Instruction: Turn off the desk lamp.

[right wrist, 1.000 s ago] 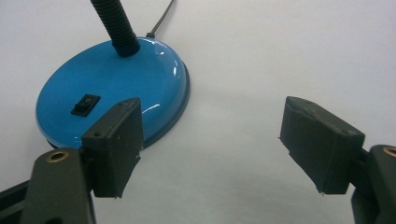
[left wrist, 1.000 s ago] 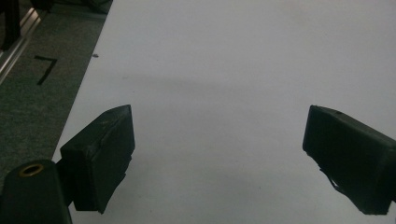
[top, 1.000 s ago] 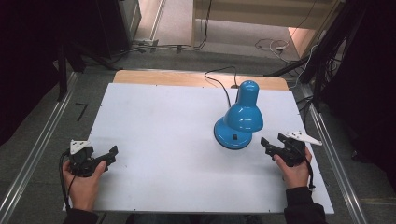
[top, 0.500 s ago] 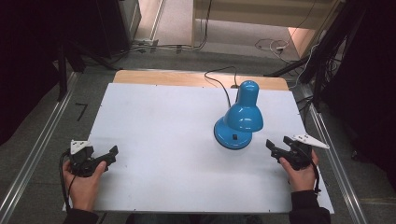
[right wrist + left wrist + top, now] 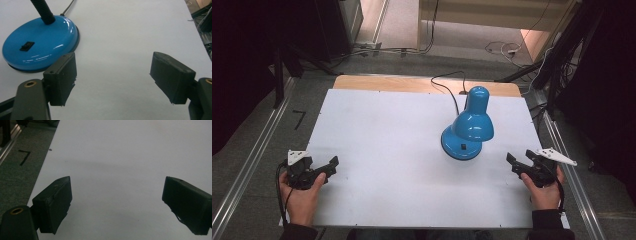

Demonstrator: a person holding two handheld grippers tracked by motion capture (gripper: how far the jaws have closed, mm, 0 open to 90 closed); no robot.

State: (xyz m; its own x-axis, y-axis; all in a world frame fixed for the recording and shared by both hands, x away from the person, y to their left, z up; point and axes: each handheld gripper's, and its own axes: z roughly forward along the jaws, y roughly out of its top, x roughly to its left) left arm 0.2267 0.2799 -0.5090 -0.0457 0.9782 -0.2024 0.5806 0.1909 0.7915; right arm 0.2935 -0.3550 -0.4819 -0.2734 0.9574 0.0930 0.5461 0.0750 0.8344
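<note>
Both grippers w/ jaws spread, empty — left gripper (image 5: 116, 202) over bare desk (image 5: 125, 157); blue lamp (image 5: 40, 41) just beyond right gripper's (image 5: 112, 80) left jaw.

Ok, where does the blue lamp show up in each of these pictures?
High view: the blue lamp stands right of centre on the white table, ahead of the right gripper.
Left gripper view: not in it.
Right gripper view: its base sits upper left.
Shared landmark: the black switch on the base.
</note>
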